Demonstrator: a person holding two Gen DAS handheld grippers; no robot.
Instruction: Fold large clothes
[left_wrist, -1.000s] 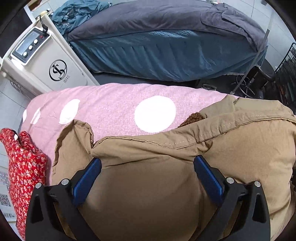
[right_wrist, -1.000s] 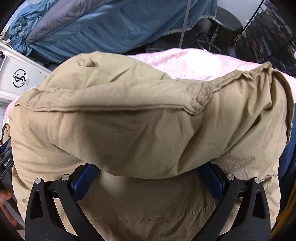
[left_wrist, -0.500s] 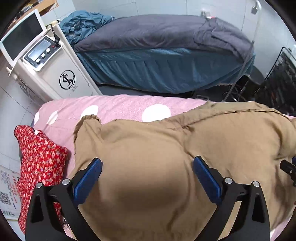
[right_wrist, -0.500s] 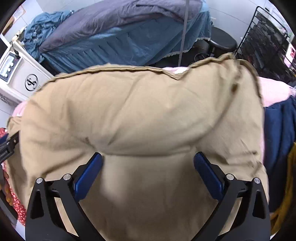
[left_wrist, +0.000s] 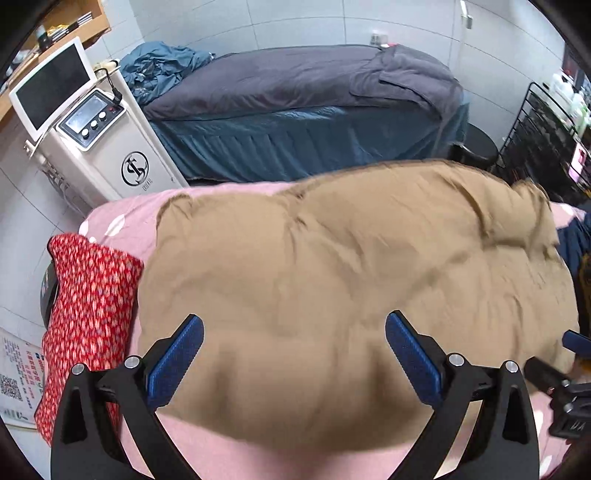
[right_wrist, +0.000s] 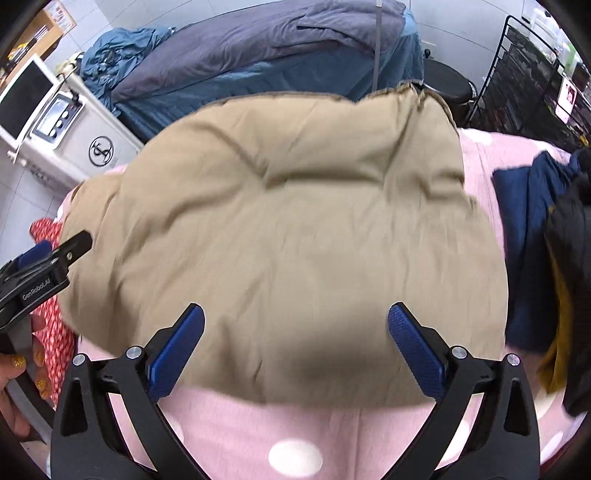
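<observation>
A large tan padded garment (left_wrist: 332, 280) lies folded on the pink white-dotted bedspread (left_wrist: 122, 221); it also fills the right wrist view (right_wrist: 288, 221). My left gripper (left_wrist: 294, 350) is open and empty, above the garment's near edge. My right gripper (right_wrist: 295, 347) is open and empty, also above the near edge, to the right of the left one. The left gripper's tip shows at the left of the right wrist view (right_wrist: 48, 258). The right gripper's tip shows at the right of the left wrist view (left_wrist: 569, 373).
A red floral cloth (left_wrist: 85, 317) lies left of the garment. Navy and dark clothes (right_wrist: 535, 236) are piled at the right. Behind stand a white machine with a screen (left_wrist: 96, 147), a blue-covered bed (left_wrist: 303, 110), a black stool (right_wrist: 448, 83) and a wire rack (right_wrist: 532, 74).
Both grippers have pulled back and up from the garment. The raised tan fold has dropped flat over the bedspread. More of the room is in view.
</observation>
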